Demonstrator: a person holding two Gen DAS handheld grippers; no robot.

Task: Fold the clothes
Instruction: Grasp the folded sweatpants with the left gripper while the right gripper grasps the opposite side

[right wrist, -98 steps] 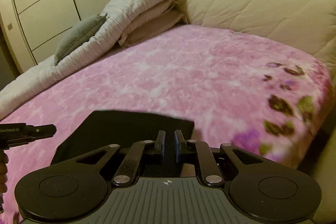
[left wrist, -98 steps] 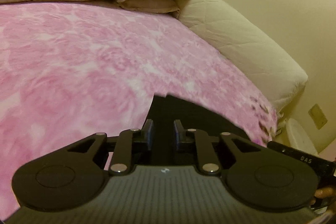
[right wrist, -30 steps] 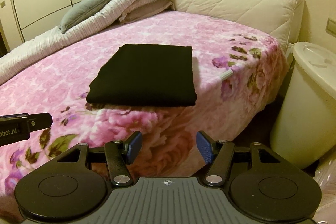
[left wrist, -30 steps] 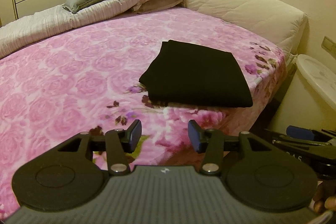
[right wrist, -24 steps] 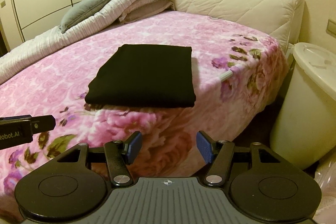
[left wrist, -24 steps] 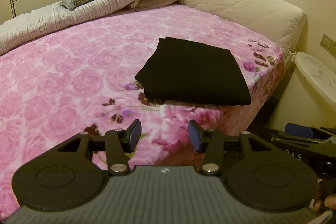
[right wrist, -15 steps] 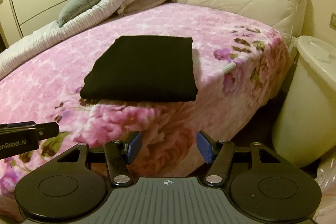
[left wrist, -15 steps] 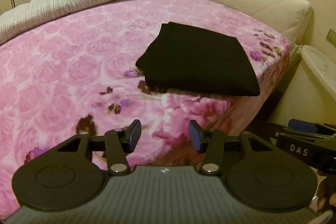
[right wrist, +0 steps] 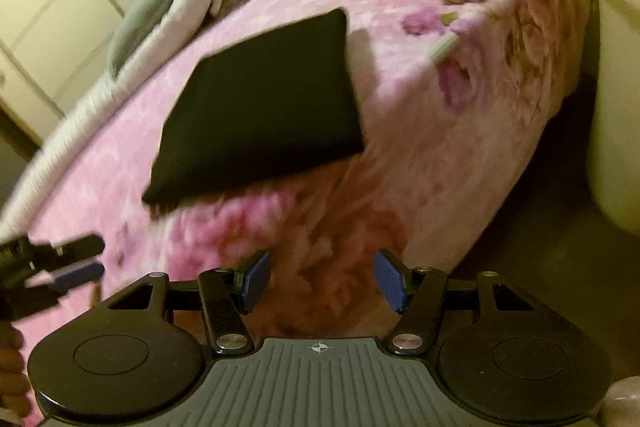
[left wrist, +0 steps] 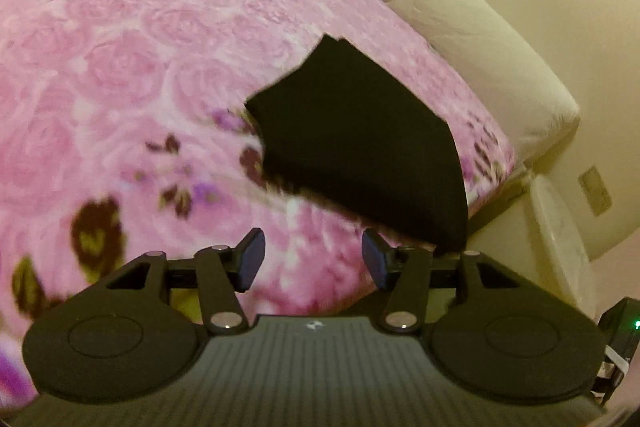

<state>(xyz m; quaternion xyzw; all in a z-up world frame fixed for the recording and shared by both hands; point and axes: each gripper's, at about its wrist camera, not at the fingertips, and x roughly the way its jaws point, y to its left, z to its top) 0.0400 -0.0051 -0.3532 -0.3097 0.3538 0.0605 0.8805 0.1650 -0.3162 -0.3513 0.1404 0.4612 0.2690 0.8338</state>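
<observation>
In the left wrist view, the left gripper [left wrist: 313,261] is hanging over the near edge of the bed [left wrist: 120,75]; its jaws have just been opening and are standing wide apart with nothing between them. The cloth [left wrist: 352,151], a black folded rectangle, is lying flat on the pink blanket near the bed's corner, just beyond the right pad and apart from it. The picture is smearing (the hand is plainly swinging), so a quick reach from here could be catching only the top layer and dragging the fold open. In the right wrist view, the right gripper [right wrist: 320,279] is also showing its jaws apart and empty, pointing at the draped side of the bed below the cloth [right wrist: 260,107]. The cloth is sitting close to the edge, so a nudge toward that edge could be sliding it off to the floor beside the white bin [right wrist: 616,67]. The left gripper [right wrist: 76,261] is coming in at the frame's left, low and close, and the two tools could be knocking together if both go for the same corner.
</observation>
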